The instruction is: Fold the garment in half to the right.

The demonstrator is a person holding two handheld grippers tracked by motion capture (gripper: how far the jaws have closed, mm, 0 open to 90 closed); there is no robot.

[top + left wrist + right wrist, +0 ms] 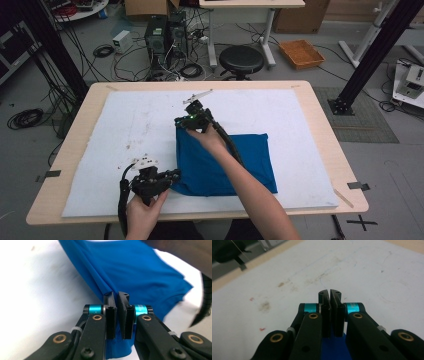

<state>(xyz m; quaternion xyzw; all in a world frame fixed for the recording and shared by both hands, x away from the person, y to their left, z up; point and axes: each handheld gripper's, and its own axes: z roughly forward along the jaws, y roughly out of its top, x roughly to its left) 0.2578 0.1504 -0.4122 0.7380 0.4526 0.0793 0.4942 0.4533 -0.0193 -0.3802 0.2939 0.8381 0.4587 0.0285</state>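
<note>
I have the blue cloth lying folded on the white mat that covers the counter, and every place here I give from that cloth. My left tool is clamped on its near left corner; in the left gripper view the jaws are pressed together with the folded edge of the cloth pinched between them at the tips. My right tool is clamped on the far left corner; in the right gripper view the jaws meet with blue fabric caught low between them. So both tools sit on the cloth's left edge, which runs away from me, and the body of the cloth stretches off to the right of both. I judge the next move is a fold carrying this left edge over toward the right edge, across the cloth's width. Neither hand is nearer to that far edge; they should travel together.
</note>
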